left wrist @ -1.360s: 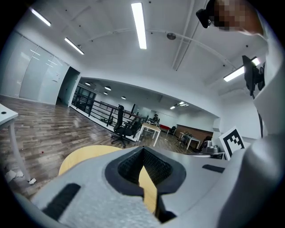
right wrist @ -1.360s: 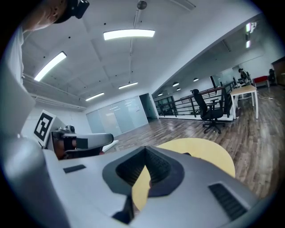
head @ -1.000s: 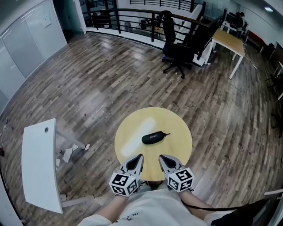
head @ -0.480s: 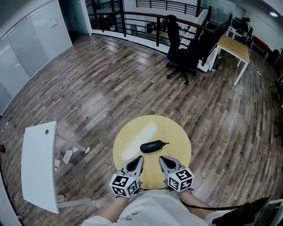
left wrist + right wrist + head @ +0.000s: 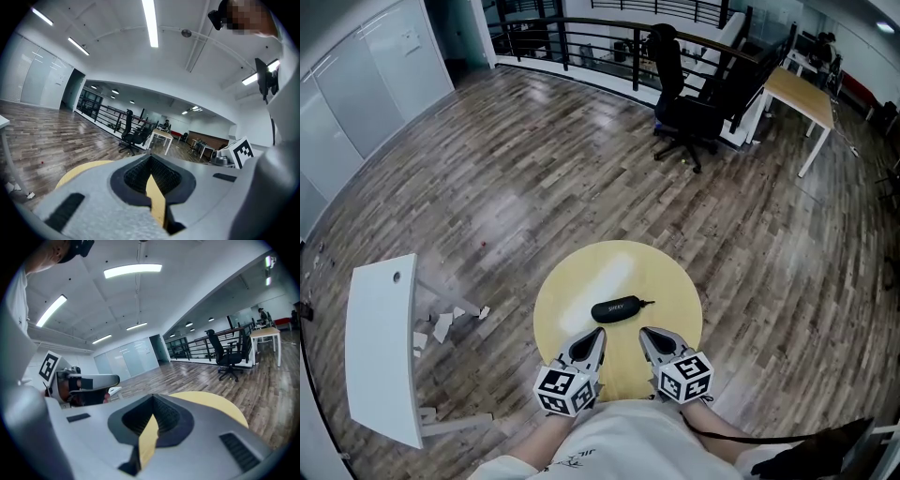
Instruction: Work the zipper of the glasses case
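In the head view a black glasses case (image 5: 616, 308) lies near the middle of a round yellow table (image 5: 675, 281), its zipper pull sticking out at the right end. My left gripper (image 5: 594, 334) and right gripper (image 5: 648, 335) hover side by side over the table's near edge, just short of the case and not touching it. Both are shut with nothing between them. In the left gripper view (image 5: 152, 176) and the right gripper view (image 5: 151, 420) the jaws meet, leaving a thin slit through which the yellow top shows. Neither gripper view shows the case.
A white tabletop (image 5: 382, 347) lies tipped on the wood floor to the left, with pale scraps (image 5: 442, 323) beside it. Far off stand a black office chair (image 5: 686, 112), a wooden desk (image 5: 802, 94) and a railing (image 5: 581, 37).
The table and case have drifted slightly left and nearer in the head view. Both grippers keep about the same place and stay shut.
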`<state>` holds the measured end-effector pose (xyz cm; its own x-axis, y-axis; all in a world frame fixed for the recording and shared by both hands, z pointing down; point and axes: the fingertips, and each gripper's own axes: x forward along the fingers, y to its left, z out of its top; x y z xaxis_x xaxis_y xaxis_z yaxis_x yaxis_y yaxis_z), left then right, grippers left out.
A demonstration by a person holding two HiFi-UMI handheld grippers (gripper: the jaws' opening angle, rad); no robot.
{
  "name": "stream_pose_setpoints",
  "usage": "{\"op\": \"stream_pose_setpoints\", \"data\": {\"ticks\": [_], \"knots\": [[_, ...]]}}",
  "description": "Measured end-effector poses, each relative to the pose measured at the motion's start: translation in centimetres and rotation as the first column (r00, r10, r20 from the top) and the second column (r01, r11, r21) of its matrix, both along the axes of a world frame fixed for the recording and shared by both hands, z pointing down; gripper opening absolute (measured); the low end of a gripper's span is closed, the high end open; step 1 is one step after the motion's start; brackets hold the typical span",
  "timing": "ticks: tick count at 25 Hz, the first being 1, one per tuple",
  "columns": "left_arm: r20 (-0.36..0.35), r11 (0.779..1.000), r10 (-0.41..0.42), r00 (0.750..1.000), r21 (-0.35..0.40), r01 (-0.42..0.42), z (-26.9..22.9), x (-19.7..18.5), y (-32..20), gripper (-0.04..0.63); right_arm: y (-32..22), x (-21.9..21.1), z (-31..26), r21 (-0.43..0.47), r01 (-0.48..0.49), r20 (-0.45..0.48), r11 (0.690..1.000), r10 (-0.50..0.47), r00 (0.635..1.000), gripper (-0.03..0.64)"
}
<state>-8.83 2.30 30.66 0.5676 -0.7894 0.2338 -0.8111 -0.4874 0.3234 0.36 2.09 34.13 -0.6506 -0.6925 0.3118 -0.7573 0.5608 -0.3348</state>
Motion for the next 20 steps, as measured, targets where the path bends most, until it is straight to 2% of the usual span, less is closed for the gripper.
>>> {"op": "stream_pose_setpoints", "data": {"ticks": [6,13,17,20], "knots": [[0.025,1.0,0.007,1.0,-0.027,-0.006,1.7,0.4,-1.2,0.003,-2.2,2.0,2.3,0.015,0.034,-0.083,0.999,-0.033,0.996,0.0],[0.092,0.989,0.036,0.995,-0.148,-0.022,8.3,1.2,-3.3,0.003,-6.4,4.3,10.0,-0.095,0.001,-0.139,0.996,-0.014,0.99,0.0],[0.103,0.98,0.045,0.994,-0.199,-0.023,12.6,2.5,-5.1,0.003,-9.2,4.7,14.7,-0.173,0.034,-0.137,0.984,-0.059,0.989,0.0],[0.111,0.975,0.03,0.993,-0.222,-0.005,15.8,3.1,-7.0,0.003,-11.7,4.4,17.7,-0.191,0.059,-0.149,0.98,-0.088,0.985,0.0]]}}
